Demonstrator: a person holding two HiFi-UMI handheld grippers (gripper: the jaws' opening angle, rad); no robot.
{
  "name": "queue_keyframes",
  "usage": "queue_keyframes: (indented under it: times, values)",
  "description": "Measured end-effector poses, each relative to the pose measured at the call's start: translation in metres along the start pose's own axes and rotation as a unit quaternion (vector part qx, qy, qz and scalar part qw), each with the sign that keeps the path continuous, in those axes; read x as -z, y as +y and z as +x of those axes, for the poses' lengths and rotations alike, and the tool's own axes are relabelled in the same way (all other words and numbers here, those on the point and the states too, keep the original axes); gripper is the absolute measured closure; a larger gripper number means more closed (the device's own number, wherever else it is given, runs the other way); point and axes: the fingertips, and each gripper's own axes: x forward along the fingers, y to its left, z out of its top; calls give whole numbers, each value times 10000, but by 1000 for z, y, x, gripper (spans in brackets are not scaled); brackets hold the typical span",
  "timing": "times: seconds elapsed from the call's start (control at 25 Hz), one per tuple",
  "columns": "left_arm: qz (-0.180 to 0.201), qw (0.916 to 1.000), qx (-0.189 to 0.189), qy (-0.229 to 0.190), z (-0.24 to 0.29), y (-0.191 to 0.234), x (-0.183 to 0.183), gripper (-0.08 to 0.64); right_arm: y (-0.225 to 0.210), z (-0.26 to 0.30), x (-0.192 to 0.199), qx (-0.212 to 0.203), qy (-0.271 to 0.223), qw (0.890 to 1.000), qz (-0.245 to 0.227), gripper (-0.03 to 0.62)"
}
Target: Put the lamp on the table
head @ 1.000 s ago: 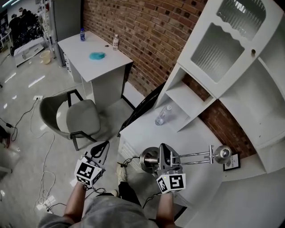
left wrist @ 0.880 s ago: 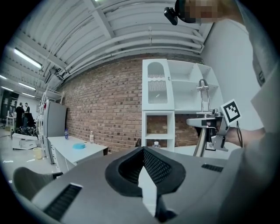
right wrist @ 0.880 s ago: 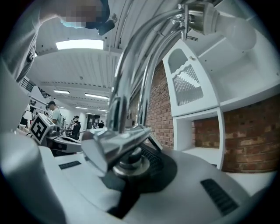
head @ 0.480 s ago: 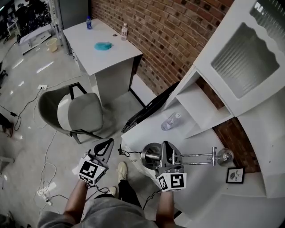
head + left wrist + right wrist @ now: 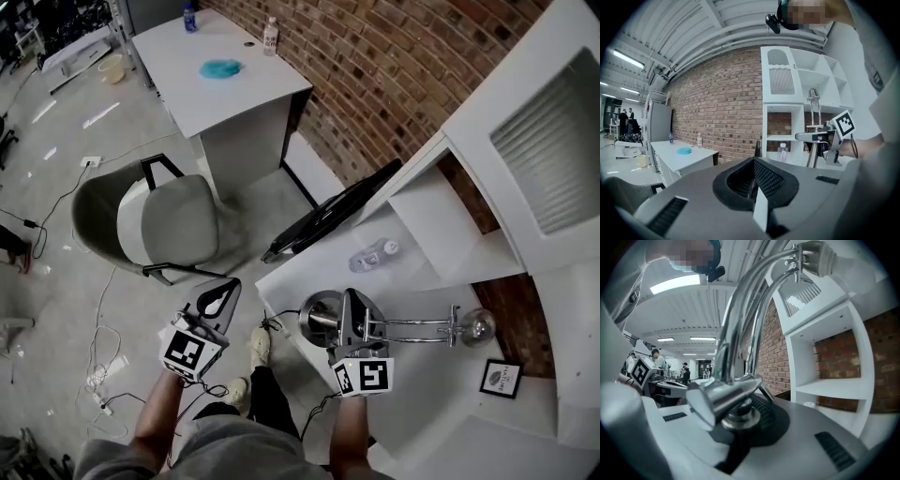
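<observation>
Here the right gripper (image 5: 349, 302) clamps a shiny chrome lamp (image 5: 412, 328) with twin-rod arm, the left gripper (image 5: 225, 287) closed.

From my head, one camera looks steeply down on my left tongs (image 5: 228, 287), right tongs (image 5: 351, 302) and the counter (image 5: 412, 422). Each tongs camera rides close behind its jaws, both facing the brick wall (image 5: 717, 112) and shelves (image 5: 783, 122).

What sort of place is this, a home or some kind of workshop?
Probably a lab or studio hall with a mock home corner. The white shelf unit and red brick wall look homely, but loose cables trail over the shiny grey floor, and people stand far off in the open hall.
</observation>
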Motion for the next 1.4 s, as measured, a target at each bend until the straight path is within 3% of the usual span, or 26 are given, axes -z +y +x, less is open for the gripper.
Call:
queue_keyframes:
  times: [0.52,1.4]
  values:
    - [-1,9996,178,208,46,19,24,560,-17,40,43,-5,199,9997,151,574]
    - [-200,9986,130,476,56,36,61,558,-16,69,86,-56,492,9985,232,574]
